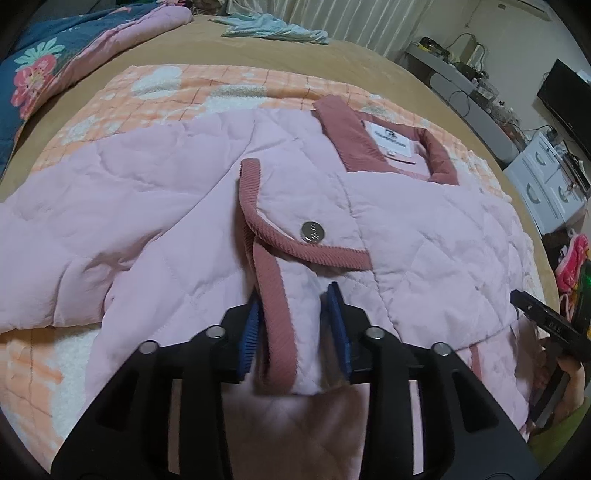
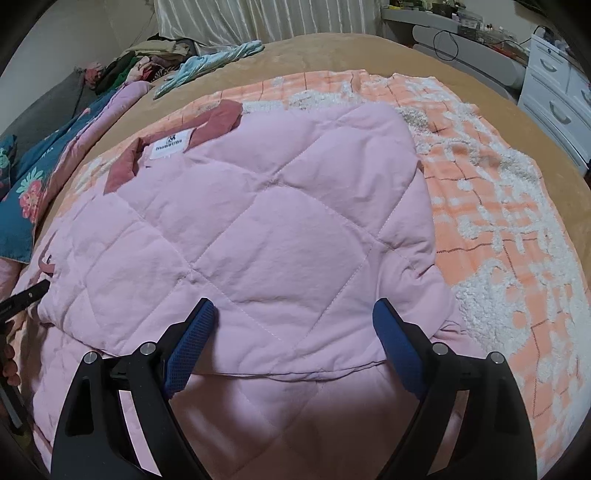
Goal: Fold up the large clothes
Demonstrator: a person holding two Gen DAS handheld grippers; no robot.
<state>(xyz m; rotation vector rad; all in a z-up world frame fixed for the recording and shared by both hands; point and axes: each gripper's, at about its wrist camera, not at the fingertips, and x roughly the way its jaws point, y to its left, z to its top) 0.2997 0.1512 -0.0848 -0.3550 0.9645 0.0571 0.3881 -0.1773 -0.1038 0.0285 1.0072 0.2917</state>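
Tan bed cover [image 1: 332, 62] across the upper frame, with an orange-and-white checked fleece blanket [image 1: 221, 92] spread over it; dark floral quilt [image 1: 40, 70] bunched at upper left of the left wrist view, pale blue cloth [image 1: 273, 29] at top centre, white drawers [image 1: 546, 184] at the right edge.

Filling the middle of both views, lying on the blanket: a pale pink quilted jacket [image 1: 147, 184], diamond-stitched, puffy and lightly creased. Dusty-rose ribbed trim [image 1: 273, 314] along the front edges and around the collar [image 1: 347, 140], a white label [image 1: 391, 138] inside the neck, one silver snap button [image 1: 313, 232] near the centre. In the right wrist view, a side panel folded over the body, its hem forming a line across the lower middle.

Left gripper [image 1: 295, 321] at lower centre, partly open, blue pads either side of a trimmed front edge; contact not certain on the right pad, no firm pinch visible.

Right gripper [image 2: 295, 332] spread wide at lower centre of its view, pads astride the folded panel's hem, gripping nothing.
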